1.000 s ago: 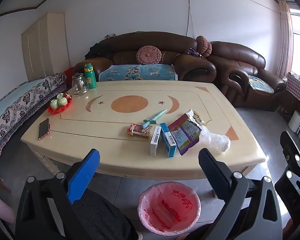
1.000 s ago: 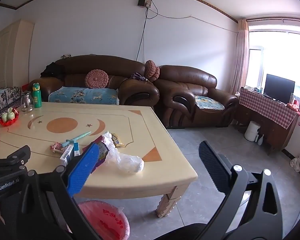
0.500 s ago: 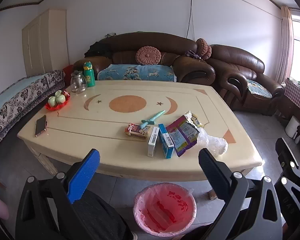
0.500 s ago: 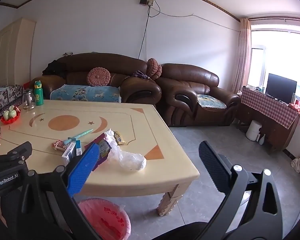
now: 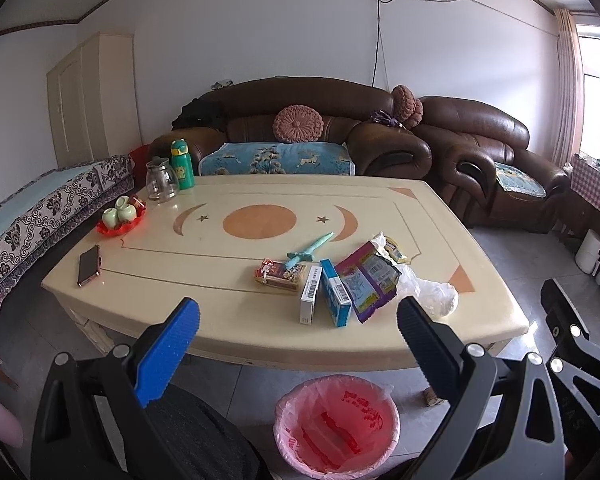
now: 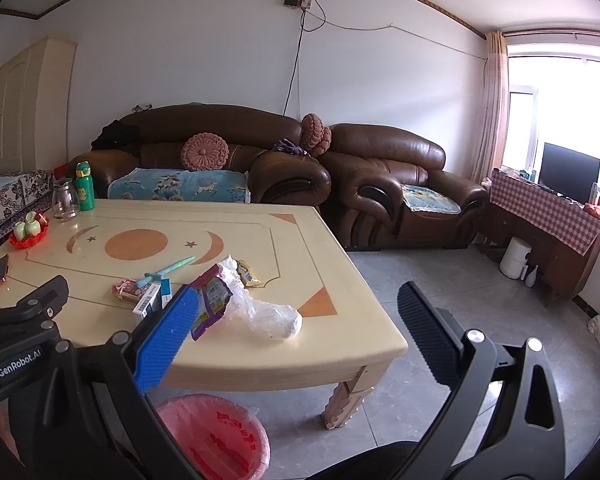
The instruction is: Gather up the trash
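Note:
Trash lies near the front right of the cream table (image 5: 228,316): a red packet (image 5: 278,274), a white box (image 5: 310,295), a blue box (image 5: 335,298), a purple wrapper (image 5: 366,280), a yellow wrapper (image 5: 396,249) and a clear plastic bag (image 5: 428,292). The bag also shows in the right wrist view (image 6: 270,312). A bin with a pink liner (image 5: 336,424) stands on the floor below the table edge. My left gripper (image 5: 298,328) is open and empty, held back from the table. My right gripper (image 6: 298,320) is open and empty too.
A teal toy sword (image 5: 310,249), a phone (image 5: 89,265), a red tray of cups (image 5: 121,220), a glass jug (image 5: 161,181) and a green bottle (image 5: 181,164) are on the table. Brown sofas (image 5: 300,128) stand behind. Grey floor (image 6: 440,280) lies to the right.
Both grippers have risen and tilted a little, so the table and bin sit lower and slightly left in view. Both stay open. Nothing on the table has moved.

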